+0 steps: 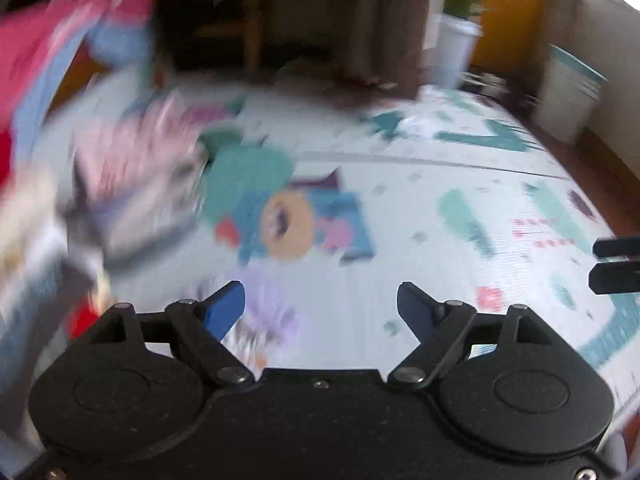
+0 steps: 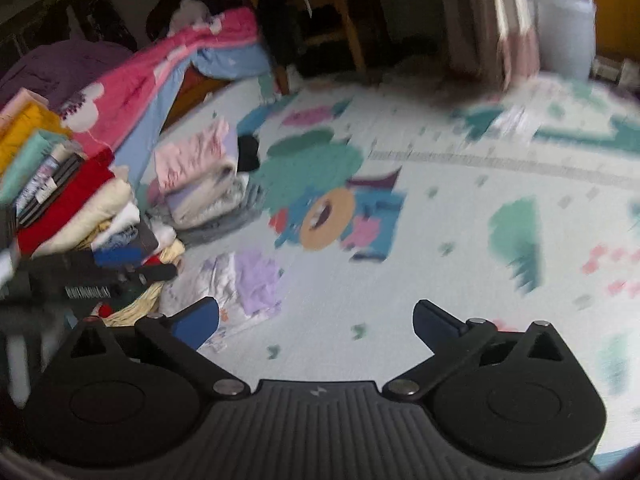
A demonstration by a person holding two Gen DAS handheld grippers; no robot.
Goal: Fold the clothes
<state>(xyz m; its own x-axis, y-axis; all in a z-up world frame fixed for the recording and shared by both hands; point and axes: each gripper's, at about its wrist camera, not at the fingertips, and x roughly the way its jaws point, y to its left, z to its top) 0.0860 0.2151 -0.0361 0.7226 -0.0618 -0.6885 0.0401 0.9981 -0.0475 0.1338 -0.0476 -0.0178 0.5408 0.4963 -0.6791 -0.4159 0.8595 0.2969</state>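
Note:
Both views are motion-blurred. My left gripper [image 1: 320, 308] is open and empty above a patterned play mat [image 1: 440, 240]. My right gripper [image 2: 316, 324] is open and empty above the same mat [image 2: 440, 260]. A small white and lilac garment [image 2: 244, 284] lies flat on the mat just ahead of the right gripper's left finger; it shows blurred in the left wrist view [image 1: 264, 316]. A stack of folded pink and pale clothes [image 2: 200, 176] sits further left, also in the left wrist view [image 1: 140, 176]. The other gripper's tip [image 1: 616, 264] shows at the right edge.
A tall heap of mixed clothes [image 2: 72, 200] fills the left side, with pink and blue bedding [image 2: 160, 76] draped behind. A wooden stool [image 2: 340, 20], a curtain [image 2: 512, 20] and a white plant pot [image 2: 564, 36] stand at the mat's far edge. A white box [image 1: 568, 92] is far right.

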